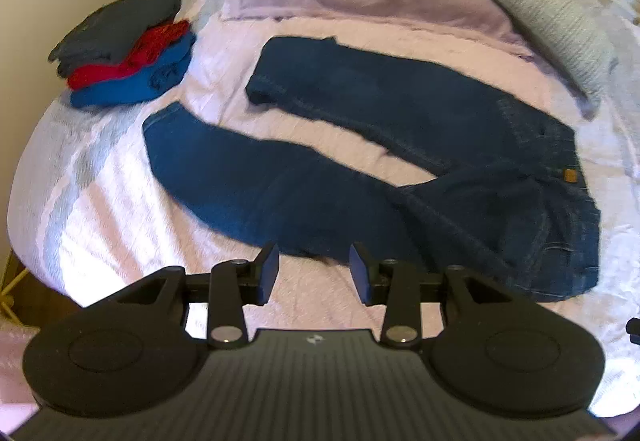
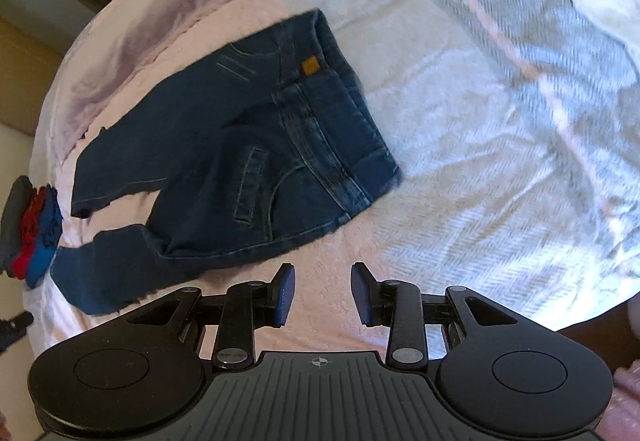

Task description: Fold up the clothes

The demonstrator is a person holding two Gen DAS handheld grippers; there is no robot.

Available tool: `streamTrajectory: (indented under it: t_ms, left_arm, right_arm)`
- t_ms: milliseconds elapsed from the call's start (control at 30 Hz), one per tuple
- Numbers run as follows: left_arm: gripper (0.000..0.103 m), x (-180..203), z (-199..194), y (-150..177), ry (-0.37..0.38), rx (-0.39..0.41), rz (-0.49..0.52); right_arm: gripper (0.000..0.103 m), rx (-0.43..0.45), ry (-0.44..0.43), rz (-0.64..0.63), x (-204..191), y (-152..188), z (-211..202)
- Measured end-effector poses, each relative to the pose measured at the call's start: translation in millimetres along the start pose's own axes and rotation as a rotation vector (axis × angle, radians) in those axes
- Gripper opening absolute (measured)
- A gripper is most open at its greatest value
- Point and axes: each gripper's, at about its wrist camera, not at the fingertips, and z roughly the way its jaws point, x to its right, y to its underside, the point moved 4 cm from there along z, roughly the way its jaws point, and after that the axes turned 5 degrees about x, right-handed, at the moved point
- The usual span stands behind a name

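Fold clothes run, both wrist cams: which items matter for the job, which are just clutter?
Job:
- jeans, spread flat, unfolded
- folded stack, grey, red, blue
- left gripper and right gripper, both open, empty

Lying about:
- grey pillow
- bedspread

Left wrist cam: above bed [image 1: 120, 201] near edge, looking across, jeans [image 1: 360, 145] close at 12 o'clock, folded stack [image 1: 124, 53] at 10. Right wrist cam: near the waistband, tilted down; same jeans [image 2: 256, 145] at 11, stack [image 2: 32, 229] at 9.
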Motion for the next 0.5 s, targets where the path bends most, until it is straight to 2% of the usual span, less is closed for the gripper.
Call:
streamTrajectory:
  t_ms: [100,300,400,500]
  left_arm:
    - [0.035,-7.9,15.7,4.2,-0.013,-0.018,-0.012]
    - [0.035,-20.6,53.9,5.1,0.011,-0.029,-0.042]
    - [0.035,-26.6,74.1,3.7,0.026,-0.035,-0.04]
    - [0.035,-36.0,93.6,3.6,0.034,-0.04,-0.042]
  right_arm:
    - [0.035,-0.002,-0.03,0.087,16.0,-0.3,16.5]
    - [0.035,0.077,-0.184,0.455,56.6,-2.4,58.7]
    - [0.035,0.139,-0.188,0.579,76.0,-6.6,76.5]
    - [0.035,0.21,-0.184,0.642,92.4,-11.5,90.9]
